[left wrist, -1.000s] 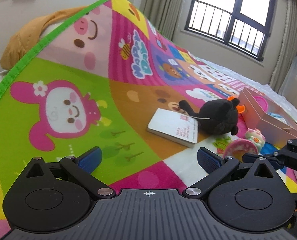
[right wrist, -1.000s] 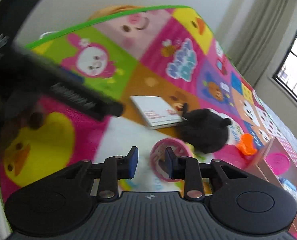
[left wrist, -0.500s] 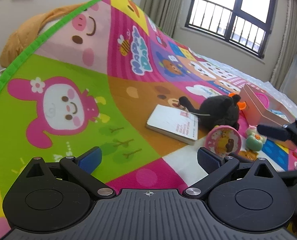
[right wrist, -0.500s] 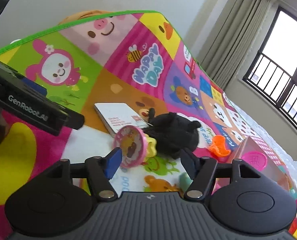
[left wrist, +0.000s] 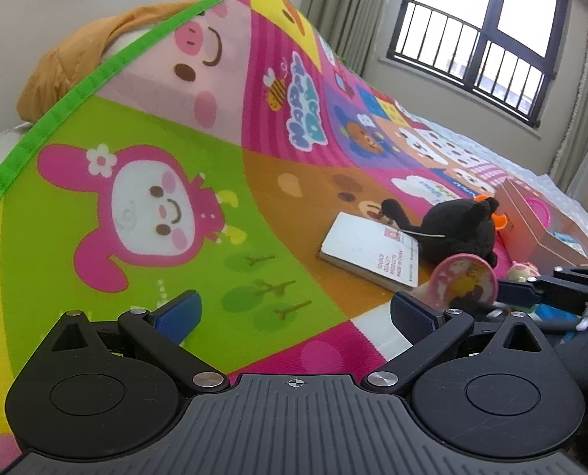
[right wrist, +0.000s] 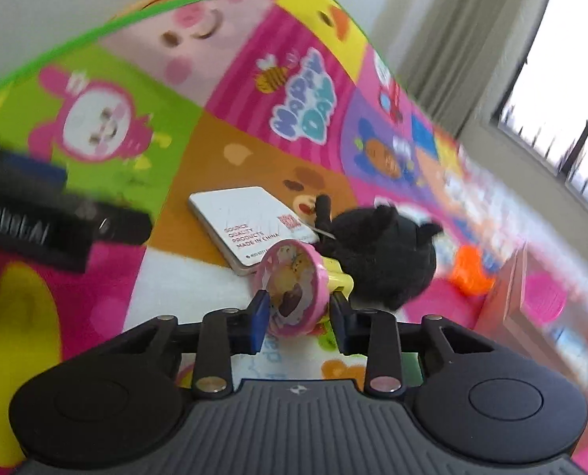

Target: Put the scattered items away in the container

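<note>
My right gripper (right wrist: 298,318) is shut on a round pink toy with a cartoon face (right wrist: 296,287), held between its blue pads just above the play mat. The same pink toy (left wrist: 463,282) shows in the left wrist view with the right gripper's fingers (left wrist: 531,297) around it. My left gripper (left wrist: 294,312) is open and empty over the green patch of the mat. A black plush toy (right wrist: 381,253) and a white notebook (right wrist: 250,225) lie just beyond. The pink box container (left wrist: 539,229) sits at the right.
A colourful cartoon play mat (left wrist: 175,166) covers the bed. An orange toy (right wrist: 470,275) lies by the box, a pink disc (right wrist: 543,301) inside it. A small pale figurine (left wrist: 521,271) sits near the box. An orange pillow (left wrist: 80,59) is at the far edge.
My right gripper has closed from wide open onto the pink round toy and moved in close to it. The left gripper stays open and has hardly moved.
</note>
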A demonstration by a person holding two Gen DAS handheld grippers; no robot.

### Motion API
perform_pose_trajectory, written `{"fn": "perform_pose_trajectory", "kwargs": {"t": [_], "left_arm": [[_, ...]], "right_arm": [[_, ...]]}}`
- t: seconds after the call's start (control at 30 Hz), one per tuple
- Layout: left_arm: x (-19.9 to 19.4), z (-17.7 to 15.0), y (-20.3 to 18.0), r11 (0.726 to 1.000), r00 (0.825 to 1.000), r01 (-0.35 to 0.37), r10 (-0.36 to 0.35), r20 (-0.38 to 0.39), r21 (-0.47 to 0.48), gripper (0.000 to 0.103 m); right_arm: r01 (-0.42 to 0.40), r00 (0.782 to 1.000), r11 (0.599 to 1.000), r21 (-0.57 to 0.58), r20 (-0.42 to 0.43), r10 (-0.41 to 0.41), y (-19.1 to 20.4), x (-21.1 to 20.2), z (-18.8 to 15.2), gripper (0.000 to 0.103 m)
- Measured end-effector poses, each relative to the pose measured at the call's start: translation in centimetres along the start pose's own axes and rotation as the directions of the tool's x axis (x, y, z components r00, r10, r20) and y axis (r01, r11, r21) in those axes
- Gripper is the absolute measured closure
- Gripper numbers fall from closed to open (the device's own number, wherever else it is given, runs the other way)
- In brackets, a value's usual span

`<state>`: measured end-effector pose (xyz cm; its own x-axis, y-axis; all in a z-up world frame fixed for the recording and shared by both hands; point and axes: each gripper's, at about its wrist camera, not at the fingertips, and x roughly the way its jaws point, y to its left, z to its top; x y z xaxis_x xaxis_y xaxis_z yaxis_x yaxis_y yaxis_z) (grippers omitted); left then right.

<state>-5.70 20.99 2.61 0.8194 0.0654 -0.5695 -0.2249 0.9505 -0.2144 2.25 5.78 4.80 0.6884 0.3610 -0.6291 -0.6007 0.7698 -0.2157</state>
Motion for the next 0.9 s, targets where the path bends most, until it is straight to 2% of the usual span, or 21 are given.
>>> {"fn": "perform_pose_trajectory", "kwargs": {"t": [0.07, 0.1, 0.17, 0.27, 0.47, 0.63, 0.73, 0.77, 0.83, 0.9], "left_arm": [[0.1, -0.1, 0.0, 1.000, 1.000, 0.003, -0.003, -0.004, -0.003, 0.000], [0.1, -0.1, 0.0, 1.000, 1.000, 0.005, -0.005, -0.007, -0.002, 0.000], [0.1, -0.1, -0.2, 1.000, 1.000, 0.012, -0.012, -0.010, 0.003, 0.000], [-0.1, -0.1, -0.8, 0.999, 0.999, 0.036, -0.036, -0.009, 0.027, 0.000], [-0.8, -0.5, -3.5, 0.984, 0.992, 0.127, -0.129, 0.006, 0.126, 0.000], [-1.1, -1.6, -7.2, 0.951, 0.980, 0.199, -0.201, -0.017, 0.235, 0.000], [-1.3, -2.6, -9.6, 0.925, 0.971, 0.237, -0.235, -0.043, 0.298, 0.000], [-1.4, -3.0, -10.4, 0.914, 0.968, 0.247, -0.244, -0.052, 0.321, 0.000], [-1.6, -3.8, -11.9, 0.890, 0.962, 0.271, -0.263, -0.072, 0.366, 0.000], [-1.8, -4.6, -13.4, 0.866, 0.957, 0.288, -0.277, -0.088, 0.408, 0.000]], "right_arm": [[-0.091, 0.995, 0.981, 0.173, -0.032, 0.098, -2.8, 0.0, 0.3, 0.079], [-0.131, 0.988, 0.954, 0.270, -0.041, 0.147, -4.5, 0.0, 0.3, 0.080], [-0.196, 0.970, 0.878, 0.437, -0.043, 0.238, -7.3, 0.0, -0.2, 0.081], [-0.255, 0.938, 0.737, 0.626, -0.025, 0.346, -10.8, -0.2, -1.5, 0.082], [-0.330, 0.867, 0.453, 0.828, 0.076, 0.493, -15.4, -2.3, -6.0, 0.083], [-0.305, 0.864, 0.308, 0.901, 0.126, 0.488, -17.8, -4.4, -10.8, 0.082], [-0.308, 0.869, 0.273, 0.911, 0.153, 0.470, -18.9, -5.7, -12.7, 0.081], [-0.315, 0.871, 0.277, 0.908, 0.161, 0.463, -19.2, -6.3, -13.1, 0.080], [-0.325, 0.888, 0.323, 0.889, 0.169, 0.427, -19.4, -7.9, -13.4, 0.080], [-0.306, 0.924, 0.421, 0.854, 0.159, 0.349, -19.4, -9.9, -13.5, 0.078]]}}
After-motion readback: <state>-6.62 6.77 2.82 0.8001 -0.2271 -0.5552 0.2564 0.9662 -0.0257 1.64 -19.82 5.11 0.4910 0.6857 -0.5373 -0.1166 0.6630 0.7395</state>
